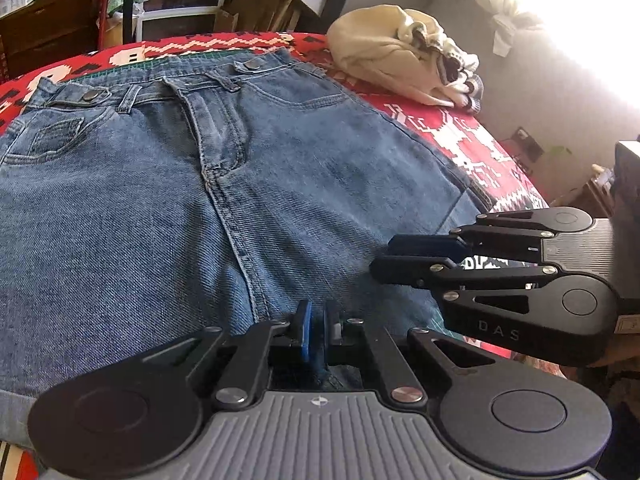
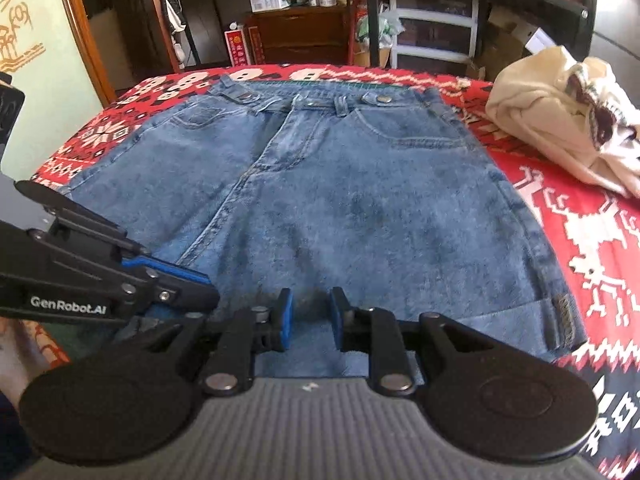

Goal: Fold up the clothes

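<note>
Blue denim shorts (image 1: 160,200) (image 2: 340,200) lie flat on the red patterned tablecloth (image 1: 460,136) (image 2: 600,240), front side up, with the waistband at the far edge. My left gripper (image 1: 318,328) is at the near hem around the crotch seam, shut with a fold of denim pinched between its blue pads. The right wrist view shows it low at the left (image 2: 210,288). My right gripper (image 2: 312,320) sits over the near hem of the right leg, and its fingers stand apart with pale denim showing in the gap. It reaches in from the right (image 1: 380,258) in the left wrist view.
A crumpled cream garment (image 1: 392,56) (image 2: 560,112) lies on the far right of the table. Shelves, drawers and boxes (image 2: 432,20) stand behind the table. The table edge drops off on the right, near a bright window (image 1: 580,8).
</note>
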{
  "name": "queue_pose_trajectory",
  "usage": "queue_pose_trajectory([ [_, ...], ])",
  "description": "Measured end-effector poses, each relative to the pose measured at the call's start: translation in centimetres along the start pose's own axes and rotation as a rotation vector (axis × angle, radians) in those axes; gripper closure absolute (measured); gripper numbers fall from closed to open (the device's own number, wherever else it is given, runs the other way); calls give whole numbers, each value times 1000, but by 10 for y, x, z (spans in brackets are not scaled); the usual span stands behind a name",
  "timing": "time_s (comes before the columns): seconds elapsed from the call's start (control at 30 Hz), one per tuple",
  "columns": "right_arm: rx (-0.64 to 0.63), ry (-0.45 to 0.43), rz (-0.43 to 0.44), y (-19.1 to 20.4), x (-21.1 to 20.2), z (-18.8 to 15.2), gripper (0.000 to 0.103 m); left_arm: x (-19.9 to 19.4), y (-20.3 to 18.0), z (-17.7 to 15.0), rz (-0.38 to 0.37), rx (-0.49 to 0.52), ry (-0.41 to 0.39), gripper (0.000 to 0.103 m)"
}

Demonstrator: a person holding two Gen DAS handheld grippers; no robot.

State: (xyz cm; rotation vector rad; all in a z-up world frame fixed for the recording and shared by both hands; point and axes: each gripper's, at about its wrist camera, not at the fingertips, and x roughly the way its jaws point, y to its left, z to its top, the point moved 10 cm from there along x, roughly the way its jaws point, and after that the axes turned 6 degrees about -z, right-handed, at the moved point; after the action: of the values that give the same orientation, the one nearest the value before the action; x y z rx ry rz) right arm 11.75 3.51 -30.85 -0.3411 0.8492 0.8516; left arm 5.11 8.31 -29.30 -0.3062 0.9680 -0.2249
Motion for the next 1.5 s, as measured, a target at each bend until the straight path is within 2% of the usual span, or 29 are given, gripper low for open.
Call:
queue_pose_trajectory([
  [0.23,-4,-17,28,15,-13,9,80,-25,1,4,-9,9,-56,99],
  [0.43,-76,-54,134,57,-36,27,80,-87,50,4,-1,-121,-157,99],
  [0.57,-151,-10,200,94,-44,17,80,-110,69,-20,-20,-174,-136,99],
  [0.67,-187,43,219,111,-43,0,80,-105,62,-43,-50,-154,-77,99],
  [0.8,-177,104,200,110,-46,-21,80,-83,45,-63,-102,-133,-19,99],
  [0.97,-111,142,188,94,-46,-35,80,-59,29,-66,-61,-38,0,99],
  [1.17,-59,163,225,88,-33,-41,79,-46,19,-72,-74,21,20,96],
  [1.37,-60,162,244,93,-26,-39,85,-42,18,-71,-116,-4,16,97],
  [1.5,-63,167,254,95,-29,-40,85,-44,13,-74,-122,6,20,97],
])
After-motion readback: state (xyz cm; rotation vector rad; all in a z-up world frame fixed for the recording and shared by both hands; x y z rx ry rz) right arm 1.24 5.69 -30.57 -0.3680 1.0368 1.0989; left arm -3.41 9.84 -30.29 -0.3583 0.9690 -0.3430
